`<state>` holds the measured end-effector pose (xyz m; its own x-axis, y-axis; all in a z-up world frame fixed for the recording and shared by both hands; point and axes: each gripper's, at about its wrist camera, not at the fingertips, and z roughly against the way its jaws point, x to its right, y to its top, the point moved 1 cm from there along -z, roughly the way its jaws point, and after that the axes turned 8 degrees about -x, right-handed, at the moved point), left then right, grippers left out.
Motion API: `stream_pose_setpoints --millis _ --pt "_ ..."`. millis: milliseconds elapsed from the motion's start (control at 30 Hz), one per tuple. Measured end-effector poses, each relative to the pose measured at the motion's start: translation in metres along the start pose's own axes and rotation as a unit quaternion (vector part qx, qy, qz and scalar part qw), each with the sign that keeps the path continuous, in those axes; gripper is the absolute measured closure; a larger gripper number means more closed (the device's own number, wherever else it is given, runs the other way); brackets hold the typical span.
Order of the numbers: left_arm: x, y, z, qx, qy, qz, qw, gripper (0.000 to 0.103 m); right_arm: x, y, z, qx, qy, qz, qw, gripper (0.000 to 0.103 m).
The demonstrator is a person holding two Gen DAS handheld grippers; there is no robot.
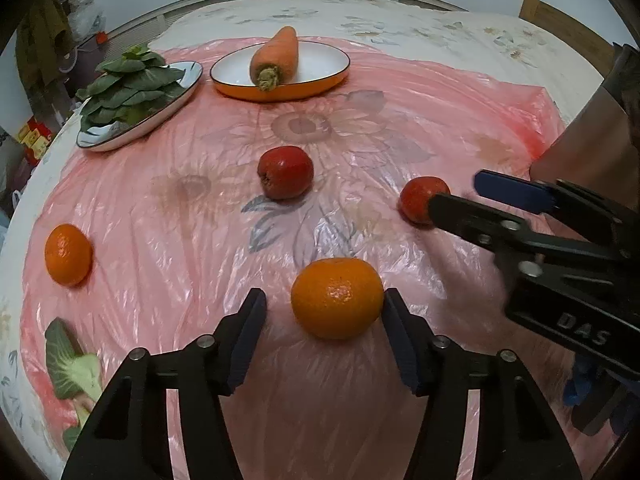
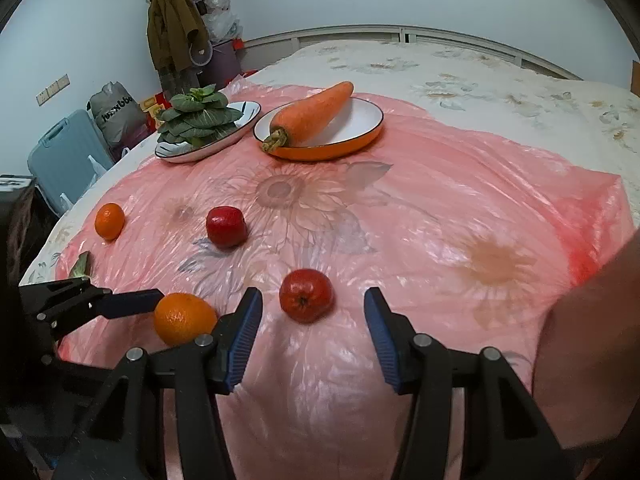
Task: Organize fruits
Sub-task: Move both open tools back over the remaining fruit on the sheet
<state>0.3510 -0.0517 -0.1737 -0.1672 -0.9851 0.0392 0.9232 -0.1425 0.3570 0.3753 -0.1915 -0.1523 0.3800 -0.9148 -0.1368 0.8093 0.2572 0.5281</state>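
Observation:
My left gripper (image 1: pixel 324 306) is open around a near orange (image 1: pixel 337 298) on the pink plastic sheet (image 1: pixel 400 100); the right finger touches it, the left finger is apart. That orange also shows in the right wrist view (image 2: pixel 185 318). My right gripper (image 2: pixel 312 312) is open with a red fruit (image 2: pixel 306 295) between its fingertips, untouched; the same fruit shows in the left wrist view (image 1: pixel 420 200). A second red fruit (image 1: pixel 285 172) lies mid-sheet. A second orange (image 1: pixel 67 254) lies far left.
At the back, an orange-rimmed plate (image 1: pixel 320 80) holds a carrot (image 1: pixel 276 56), and a white plate (image 1: pixel 132 132) holds leafy greens (image 1: pixel 128 84). A loose green leaf (image 1: pixel 70 364) lies at the sheet's left edge. A flowered bedspread (image 2: pixel 480 76) lies beyond.

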Motion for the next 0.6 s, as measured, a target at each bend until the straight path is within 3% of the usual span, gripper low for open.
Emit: stream_pose_setpoints --millis 300,367,433,533,600 --pt "-0.002 0.003 -0.009 -0.015 -0.018 -0.001 0.9997 0.054 -0.002 0.007 -0.028 -0.026 -0.005 0.006 1.0 0.029" --pt "-0.002 0.004 -0.01 -0.018 -0.023 -0.001 0.9996 0.057 -0.002 0.008 -0.032 -0.031 -0.004 0.008 0.999 0.043" --pt "-0.002 0.005 -0.011 -0.019 -0.027 -0.002 0.9995 0.059 0.0 0.008 -0.036 -0.035 -0.004 0.006 0.999 0.049" --pt "-0.002 0.003 -0.009 -0.016 -0.033 -0.003 0.9993 0.064 0.003 0.009 -0.036 -0.033 -0.004 0.002 0.999 0.072" --pt "-0.004 0.003 -0.009 -0.014 -0.037 0.0 0.9992 0.064 0.007 0.008 -0.034 -0.029 0.003 -0.005 1.0 0.074"
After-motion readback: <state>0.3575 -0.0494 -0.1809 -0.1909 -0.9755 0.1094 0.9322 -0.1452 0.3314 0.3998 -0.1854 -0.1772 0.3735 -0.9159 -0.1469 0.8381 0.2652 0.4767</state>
